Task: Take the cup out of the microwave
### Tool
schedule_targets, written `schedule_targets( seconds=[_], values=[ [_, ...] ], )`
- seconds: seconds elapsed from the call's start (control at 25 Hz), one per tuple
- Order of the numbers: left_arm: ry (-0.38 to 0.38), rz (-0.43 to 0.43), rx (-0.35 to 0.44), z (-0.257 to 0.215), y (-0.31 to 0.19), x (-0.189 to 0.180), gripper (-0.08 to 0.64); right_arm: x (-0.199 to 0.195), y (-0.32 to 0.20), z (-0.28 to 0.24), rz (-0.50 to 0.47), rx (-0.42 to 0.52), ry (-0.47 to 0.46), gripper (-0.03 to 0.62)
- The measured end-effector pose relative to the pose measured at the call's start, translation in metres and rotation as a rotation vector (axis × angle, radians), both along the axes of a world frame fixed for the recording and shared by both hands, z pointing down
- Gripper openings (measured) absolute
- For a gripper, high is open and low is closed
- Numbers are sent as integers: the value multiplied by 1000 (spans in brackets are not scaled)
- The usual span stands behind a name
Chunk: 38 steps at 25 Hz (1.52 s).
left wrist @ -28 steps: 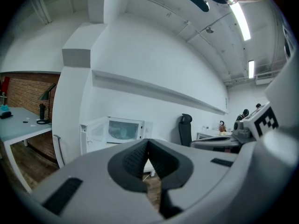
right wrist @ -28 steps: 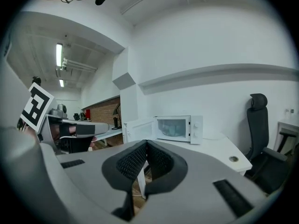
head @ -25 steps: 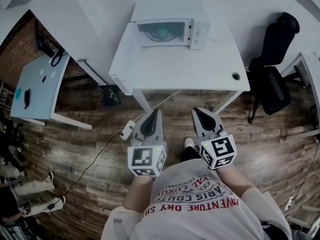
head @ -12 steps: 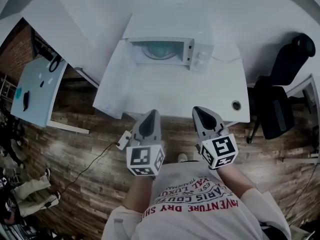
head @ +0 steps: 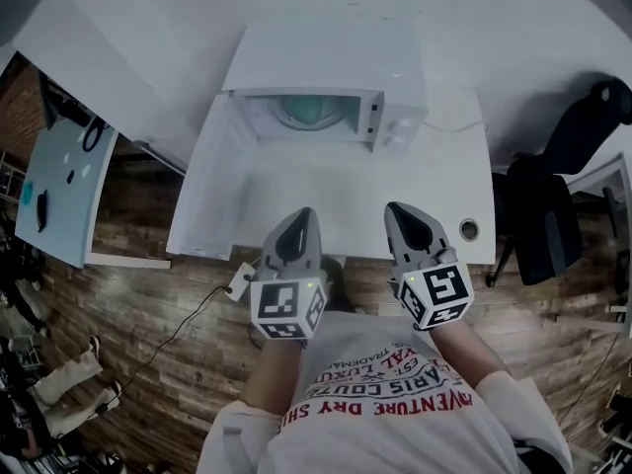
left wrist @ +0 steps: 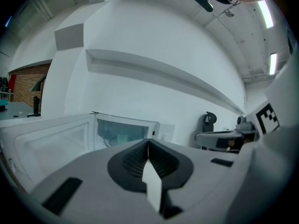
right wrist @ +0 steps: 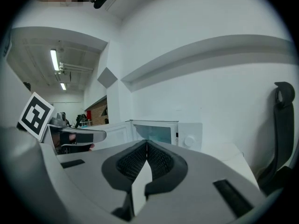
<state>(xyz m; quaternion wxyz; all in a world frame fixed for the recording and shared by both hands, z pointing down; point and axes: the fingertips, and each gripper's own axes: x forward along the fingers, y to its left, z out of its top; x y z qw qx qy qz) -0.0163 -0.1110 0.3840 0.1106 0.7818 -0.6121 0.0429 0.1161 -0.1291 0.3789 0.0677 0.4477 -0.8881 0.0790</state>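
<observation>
Nearest, bottom of head view: person's T-shirt (head: 380, 403) with red print, both forearms reaching forward, and wooden floor (head: 148, 304) underfoot.

Left gripper (head: 304, 215): jaws clenched, nothing between them. In the left gripper view the ribbed pads (left wrist: 133, 160) meet along one line. Its marker cube (head: 288, 311) sits at the rear, above the hand.

Right gripper (head: 393, 209): same condition, jaws pressed together and empty. In the right gripper view its pads (right wrist: 133, 162) close on a single seam. The two grippers run side by side, apart, both pointing at the appliance.

Both tips lie over the front strip of the white table (head: 434, 191). A round cable hole (head: 468, 229) is at the table's front right corner.

The microwave (head: 336, 52) stands at the back of the table against the white wall, with its door (head: 212, 186) swung wide open to the left.

The cup (head: 314, 112) shows as a pale teal shape inside the cavity, with its detail blurred. It is still in the oven, well apart from both grippers.

To the right, beyond the table, is a black office chair (head: 553, 215). Far left is a second table (head: 59, 191).
</observation>
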Motion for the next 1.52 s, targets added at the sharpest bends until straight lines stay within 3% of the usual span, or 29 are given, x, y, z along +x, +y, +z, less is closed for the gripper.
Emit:
schedule_targets(
  seconds=[0.48, 0.96, 1.04, 1.32, 1.52],
  values=[
    [-7, 70, -46, 18, -138, -29, 8, -32, -122, 14, 52, -53, 22, 12],
    [-8, 121, -69, 77, -221, -49, 11, -65, -199, 59, 62, -116, 61, 12],
    [-2, 128, -79, 87, -230, -50, 55, -69, -204, 67, 58, -132, 68, 12],
    [-39, 142, -83, 118, -264, -49, 310, -77, -215, 92, 47, -175, 89, 12],
    [-96, 162, -51, 128, -290, -46, 396, -80, -219, 105, 53, -193, 106, 12]
  ],
)
